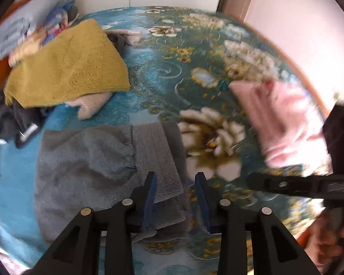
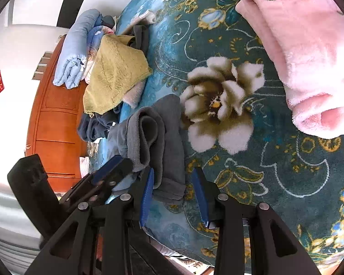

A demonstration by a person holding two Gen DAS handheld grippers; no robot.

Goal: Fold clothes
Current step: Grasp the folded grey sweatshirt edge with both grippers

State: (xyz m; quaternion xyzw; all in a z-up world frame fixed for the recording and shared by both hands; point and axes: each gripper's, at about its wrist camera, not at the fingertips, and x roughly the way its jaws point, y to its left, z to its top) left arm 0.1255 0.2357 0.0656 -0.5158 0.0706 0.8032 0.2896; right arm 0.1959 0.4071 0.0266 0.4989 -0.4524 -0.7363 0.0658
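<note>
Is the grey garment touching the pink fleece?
Apart. The left wrist view shows the grey garment and pink fleece separated by bare floral bedspread.

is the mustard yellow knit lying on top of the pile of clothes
Yes, the yellow knit is draped over darker and paler garments in the clothes pile.

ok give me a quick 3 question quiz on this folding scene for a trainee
1. True or false: the yellow knitted garment lies spread out alone in the middle of the bed.
2. Which item lies closest to both pairs of fingers? A. the pink fleece garment B. the grey garment C. the light blue bundle
3. Fill in: the bed cover is teal with a ____ pattern.

Key
1. False: it lies on top of a pile of other clothes at the far side.
2. B. The left gripper and right gripper both stand open at its edge, not pressing on it.
3. Floral.
</note>
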